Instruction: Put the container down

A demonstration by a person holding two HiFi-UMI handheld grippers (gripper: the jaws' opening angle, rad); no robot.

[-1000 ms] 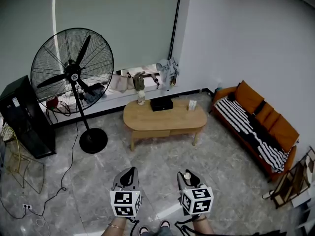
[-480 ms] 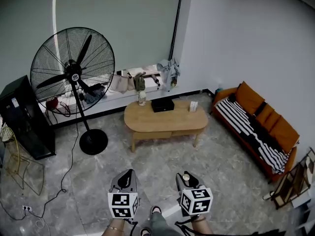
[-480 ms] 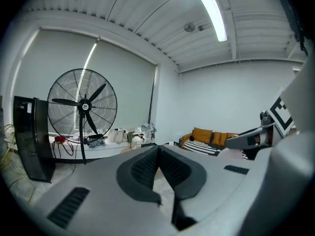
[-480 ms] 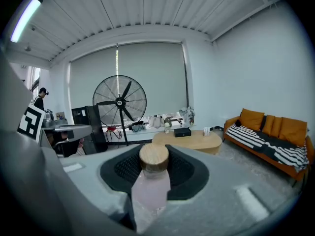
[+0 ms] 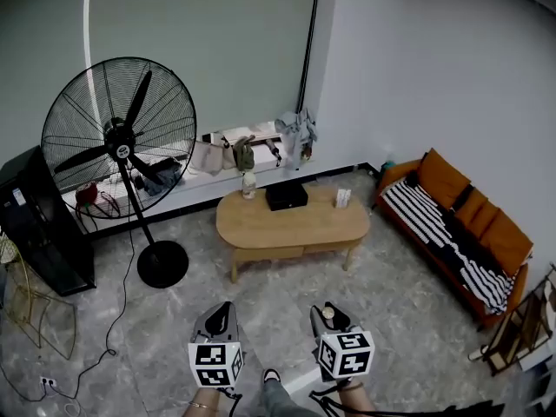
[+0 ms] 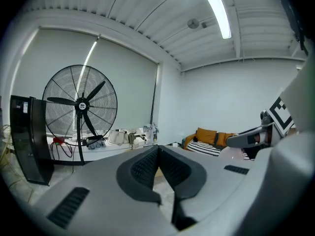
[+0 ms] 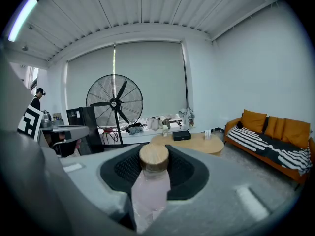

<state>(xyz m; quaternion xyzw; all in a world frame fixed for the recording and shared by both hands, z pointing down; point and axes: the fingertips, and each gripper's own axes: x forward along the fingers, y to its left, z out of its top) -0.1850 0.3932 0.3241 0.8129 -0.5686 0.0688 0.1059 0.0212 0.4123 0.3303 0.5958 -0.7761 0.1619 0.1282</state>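
Right claw (image 5: 330, 318) is clamped on the pink bottle (image 7: 150, 191); left claw (image 5: 221, 314) is closed, empty. Both are carried slightly nearer the bench (image 5: 295, 224), where the bottle is not yet set down.

Cool, even, ceiling tube light (image 6: 215, 9) glaring, fisheye edges

Base of the pink bottle (image 7: 150, 191) is hidden from me between the jaws; windowsill clutter (image 5: 243, 150) is too small to identify.
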